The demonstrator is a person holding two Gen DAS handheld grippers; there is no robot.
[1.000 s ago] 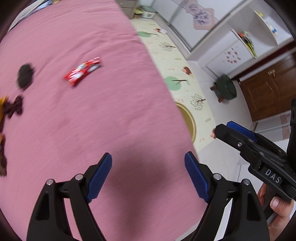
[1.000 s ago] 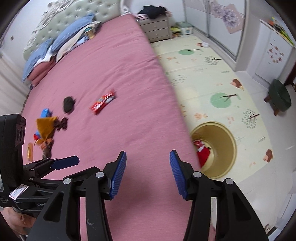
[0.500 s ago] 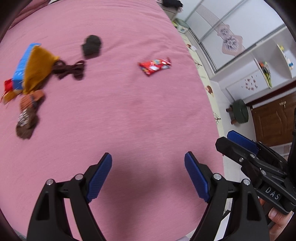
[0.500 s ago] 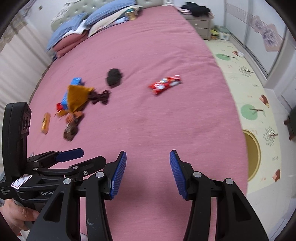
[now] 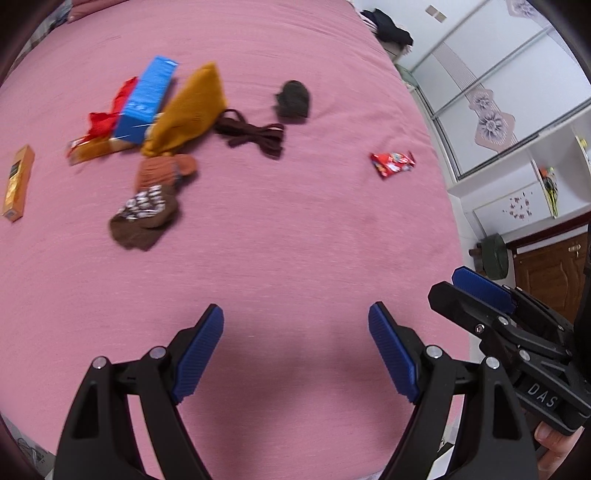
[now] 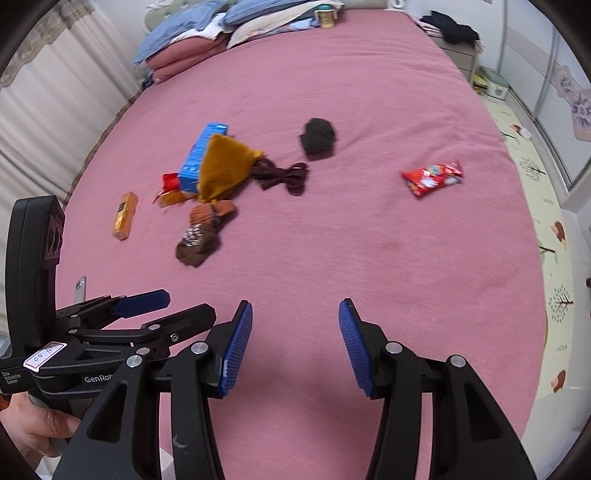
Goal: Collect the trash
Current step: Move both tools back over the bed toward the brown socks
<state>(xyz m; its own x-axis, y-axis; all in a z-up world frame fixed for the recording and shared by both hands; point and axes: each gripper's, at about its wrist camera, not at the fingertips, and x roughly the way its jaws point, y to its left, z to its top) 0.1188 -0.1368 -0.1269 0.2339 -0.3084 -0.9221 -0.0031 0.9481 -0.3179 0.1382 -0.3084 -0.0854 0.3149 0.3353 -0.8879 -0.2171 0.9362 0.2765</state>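
A red snack wrapper (image 5: 392,164) (image 6: 432,178) lies alone on the pink bed (image 5: 295,240) (image 6: 369,110), far right. A blue box (image 5: 146,99) (image 6: 202,159), a small orange box (image 5: 17,182) (image 6: 125,215) and red and orange wrappers (image 5: 99,123) (image 6: 168,181) lie at the left among socks and a mustard cloth (image 5: 190,110) (image 6: 225,166). My left gripper (image 5: 295,350) is open and empty above the bed's near edge. My right gripper (image 6: 295,347) is open and empty beside it, also seen in the left wrist view (image 5: 476,291).
Dark and brown socks (image 5: 147,218) (image 6: 199,240), a brown sock pair (image 5: 255,134) and a black balled sock (image 5: 293,99) (image 6: 319,136) lie on the bed. Pillows (image 6: 221,22) are piled at the head. A play mat (image 6: 532,177) and wardrobe (image 5: 498,92) lie right.
Both views have swung left, from the floor mat and the yellow bin onto the bed, bringing the pile of boxes and socks into view. Both grippers stayed open.
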